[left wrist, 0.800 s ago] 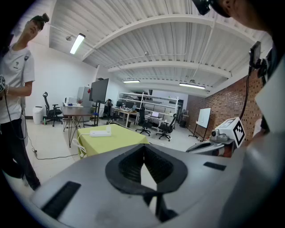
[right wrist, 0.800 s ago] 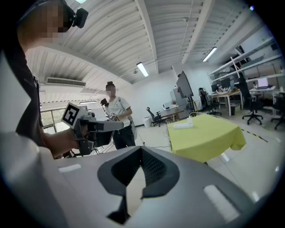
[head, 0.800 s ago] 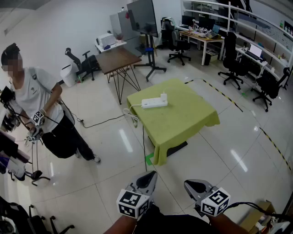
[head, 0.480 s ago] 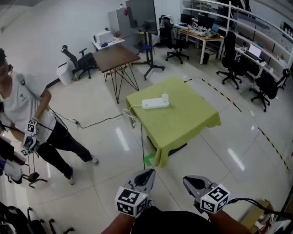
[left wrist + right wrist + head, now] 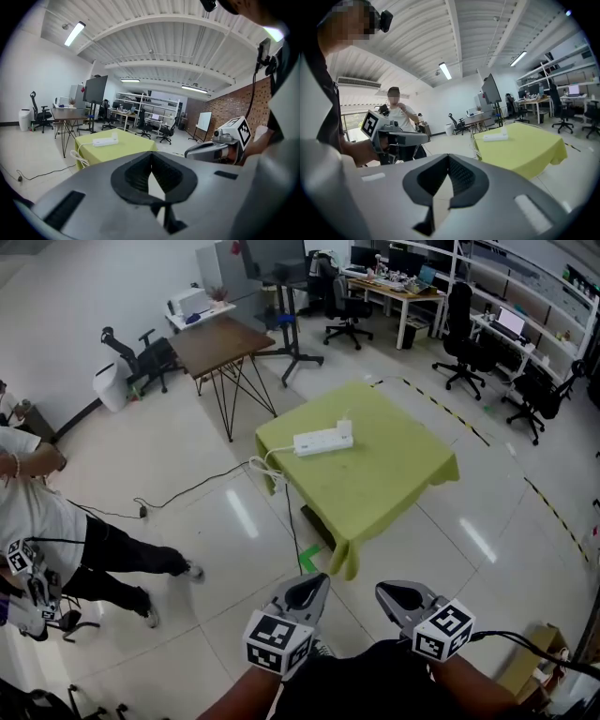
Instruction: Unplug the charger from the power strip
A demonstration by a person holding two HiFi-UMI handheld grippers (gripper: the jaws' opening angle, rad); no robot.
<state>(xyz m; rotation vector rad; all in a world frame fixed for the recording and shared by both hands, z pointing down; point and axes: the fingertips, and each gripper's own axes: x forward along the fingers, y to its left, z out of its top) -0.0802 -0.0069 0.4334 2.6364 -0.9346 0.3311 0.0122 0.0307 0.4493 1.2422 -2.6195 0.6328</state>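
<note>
A white power strip (image 5: 319,441) lies on the yellow-green tablecloth of a low table (image 5: 403,479), some way ahead of me. A white charger (image 5: 345,430) stands plugged into its right end. The strip's white cord (image 5: 265,468) hangs coiled off the table's left edge. My left gripper (image 5: 309,589) and right gripper (image 5: 398,596) are held side by side close to my body, far short of the table, both shut with nothing in them. The strip (image 5: 104,142) shows small in the left gripper view beyond the shut left gripper (image 5: 151,157). The right gripper view also shows the strip (image 5: 494,137), past the shut right gripper (image 5: 449,161).
A person (image 5: 42,521) stands at the left holding marker-cube grippers. A black cable (image 5: 178,493) runs over the shiny floor toward the table. A brown table (image 5: 220,338), office chairs, a screen stand and desks fill the back. A cardboard box (image 5: 530,671) sits at the lower right.
The person at the left has shifted further left and lower in the picture. The table and strip appear slightly closer and more central. Both grippers keep their place, still shut.
</note>
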